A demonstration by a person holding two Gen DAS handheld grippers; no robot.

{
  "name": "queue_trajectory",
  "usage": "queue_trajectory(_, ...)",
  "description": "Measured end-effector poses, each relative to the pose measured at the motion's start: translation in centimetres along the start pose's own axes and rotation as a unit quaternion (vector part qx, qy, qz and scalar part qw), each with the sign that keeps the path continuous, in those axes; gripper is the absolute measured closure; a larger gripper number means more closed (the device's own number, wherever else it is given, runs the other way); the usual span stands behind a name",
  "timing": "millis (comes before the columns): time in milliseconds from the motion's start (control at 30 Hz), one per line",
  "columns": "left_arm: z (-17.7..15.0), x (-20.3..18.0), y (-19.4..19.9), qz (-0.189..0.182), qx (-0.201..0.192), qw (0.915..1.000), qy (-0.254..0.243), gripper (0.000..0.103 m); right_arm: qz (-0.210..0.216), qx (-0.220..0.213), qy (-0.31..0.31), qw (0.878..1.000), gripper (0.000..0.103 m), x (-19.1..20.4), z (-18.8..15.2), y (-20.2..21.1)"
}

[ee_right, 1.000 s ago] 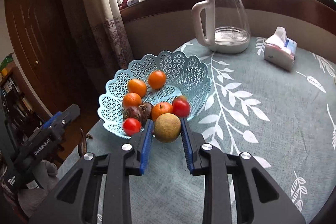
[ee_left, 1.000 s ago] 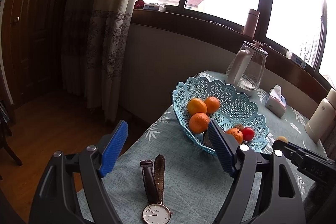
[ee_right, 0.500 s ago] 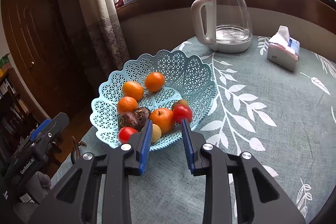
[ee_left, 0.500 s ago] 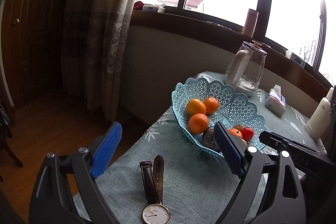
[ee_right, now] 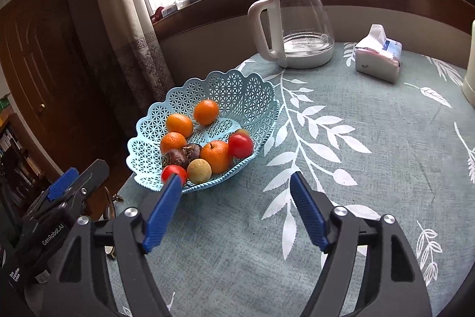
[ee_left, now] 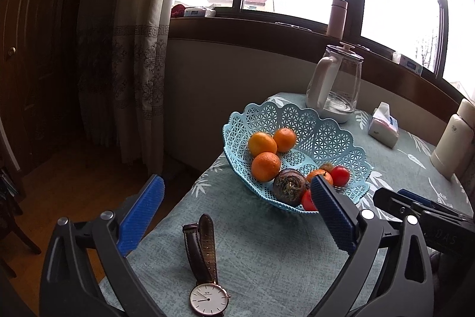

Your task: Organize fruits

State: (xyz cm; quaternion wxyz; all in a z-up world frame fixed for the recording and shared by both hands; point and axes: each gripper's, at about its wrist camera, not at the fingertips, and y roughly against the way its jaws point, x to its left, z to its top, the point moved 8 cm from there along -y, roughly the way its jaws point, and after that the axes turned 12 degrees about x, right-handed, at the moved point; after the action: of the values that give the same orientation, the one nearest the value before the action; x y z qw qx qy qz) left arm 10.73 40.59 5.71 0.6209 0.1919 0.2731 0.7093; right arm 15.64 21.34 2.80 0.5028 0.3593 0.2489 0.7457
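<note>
1. Sitting near the table's edge, the pale blue lattice fruit basket [ee_right: 237, 88] held all the fruit in view.
2. Inside the basket, three oranges [ee_right: 179, 124] clustered toward its curtain-side wall, and a fourth, larger orange [ee_right: 216, 155] lay nearer the front rim.
3. Two dark, rough-skinned fruits [ee_right: 175, 158] lay between the oranges; what kind they were could not be told.
4. A round yellowish fruit [ee_right: 199, 170] rested against the basket's front rim, touching the larger orange.
5. One red tomato [ee_right: 240, 145] sat beside the larger orange, and another red tomato [ee_right: 173, 173] sat at the front rim, partly hidden by a blue finger pad.
6. The right gripper [ee_right: 236, 205] hung just in front of the basket with its jaws spread wide and nothing between them.
7. The left gripper [ee_left: 237, 216] was also near the basket's front, jaws wide apart and empty.
8. A leather-strapped wristwatch [ee_left: 206, 281] lay on the leaf-patterned tablecloth [ee_right: 371, 168] in front of the basket.
9. Behind the basket stood a glass kettle [ee_right: 297, 25], with a tissue pack [ee_right: 378, 57] further along.
</note>
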Motion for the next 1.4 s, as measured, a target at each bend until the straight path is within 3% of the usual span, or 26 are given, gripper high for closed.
queue_trajectory(167,-0.1,-0.8,0.2,0.006,-0.001,0.9998,-0.017,0.003,0.002,-0.001,0.002,1.000,0.015,0.1,-0.4,0.6)
queue_trajectory(300,-0.1,-1.3,0.7,0.009,-0.006,0.9995,-0.029,0.003,-0.005,0.000,0.006,1.000,0.015,0.1,-0.8,0.8)
queue_trajectory(533,-0.1,-1.5,1.0,0.011,-0.008,0.9993,-0.035,0.003,-0.050,-0.025,0.024,0.998,0.005,0.1,-0.7,2.0)
queue_trajectory(767,-0.1,-1.6,1.4,0.016,-0.013,0.9988,-0.045,0.003,-0.087,-0.021,0.048,0.995,0.005,0.4,-0.8,2.1)
queue_trajectory(1400,-0.2,-1.8,1.6,0.030,-0.014,0.9973,-0.065,0.003,-0.094,-0.029,0.068,0.993,0.005,1.2,-1.1,2.6)
